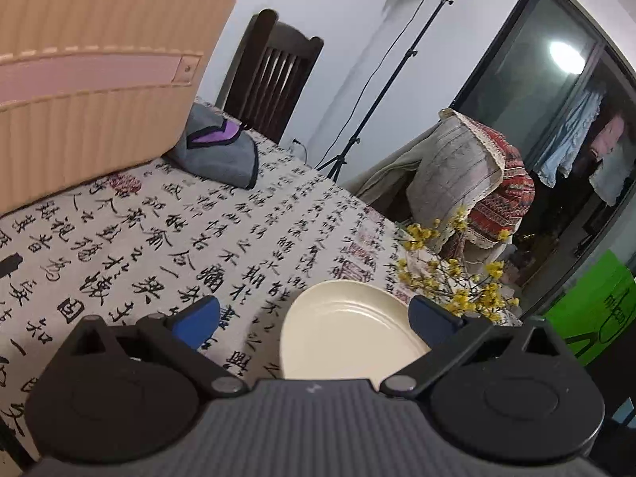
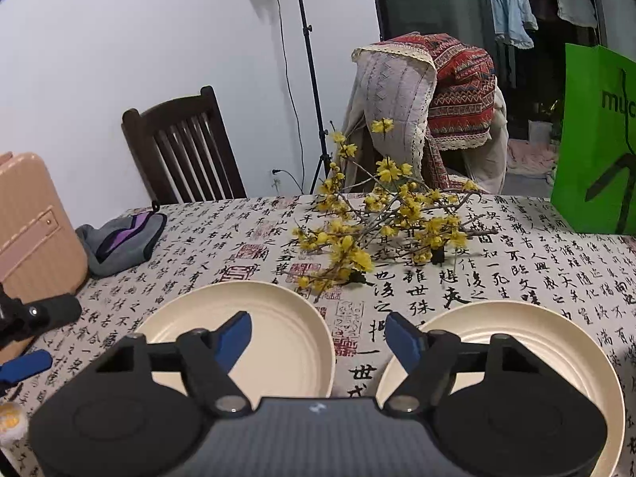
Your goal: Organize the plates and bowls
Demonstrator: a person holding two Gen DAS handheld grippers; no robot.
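From the left wrist, the left tool (image 1: 314, 320) stood spread, gripping nothing, over a round cream plate (image 1: 349, 334) on the calligraphy-cloth bench (image 1: 159, 238).

From the right wrist, the right tool (image 2: 318, 338) hovered spread between that plate (image 2: 278, 330) and a second cream plate (image 2: 548, 342); a low pad could skid either toward the yellow flower branches (image 2: 381, 230).

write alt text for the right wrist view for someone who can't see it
The right gripper hovers open and empty above two cream plates, the left plate and right plate, lying apart on a calligraphy-print tablecloth. Behind them lie yellow flowering branches, with a dark wooden chair beyond.
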